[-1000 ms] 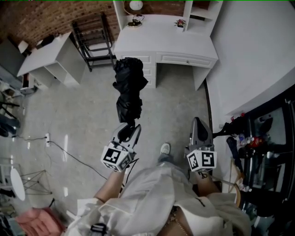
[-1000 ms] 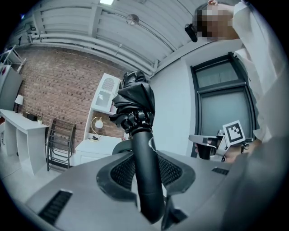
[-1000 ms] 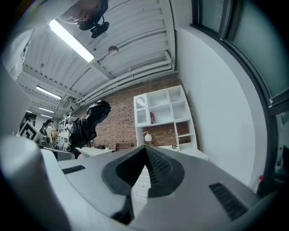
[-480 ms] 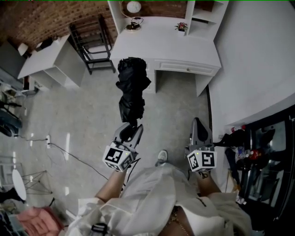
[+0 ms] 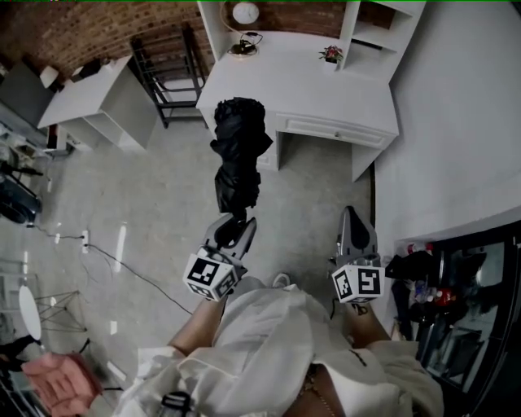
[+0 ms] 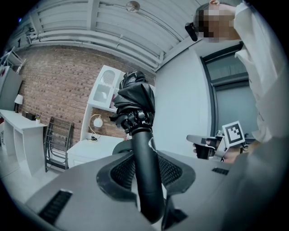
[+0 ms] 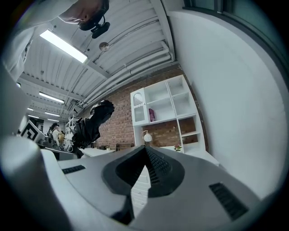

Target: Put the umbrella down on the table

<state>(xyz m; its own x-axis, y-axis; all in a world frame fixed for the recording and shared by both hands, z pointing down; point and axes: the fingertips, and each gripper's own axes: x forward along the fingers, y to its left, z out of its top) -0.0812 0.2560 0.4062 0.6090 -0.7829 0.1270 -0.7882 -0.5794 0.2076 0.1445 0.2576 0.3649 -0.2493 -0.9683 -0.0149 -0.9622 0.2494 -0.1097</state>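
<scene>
A folded black umbrella (image 5: 238, 153) sticks out ahead of my left gripper (image 5: 234, 228), which is shut on its handle. In the left gripper view the thick black handle (image 6: 145, 171) runs up between the two pads, with the bundled canopy (image 6: 134, 100) above it. The umbrella hangs in the air over the floor, just short of the white desk (image 5: 301, 77). My right gripper (image 5: 356, 226) is level with the left one, to its right, with its jaws shut on nothing; its tips meet (image 7: 145, 147). From the right gripper view the umbrella (image 7: 92, 121) shows at the left.
On the desk stand a round lamp (image 5: 242, 16) and a small potted plant (image 5: 330, 54), with white shelves behind. A black metal rack (image 5: 167, 69) and a white side table (image 5: 89, 94) stand to the left. A cable (image 5: 122, 269) lies on the floor. A dark shelf unit (image 5: 460, 301) is at the right.
The person has walked toward the white desk, which lies nearer and larger in the head view. Both grippers went forward with them; the umbrella stays held the same way.
</scene>
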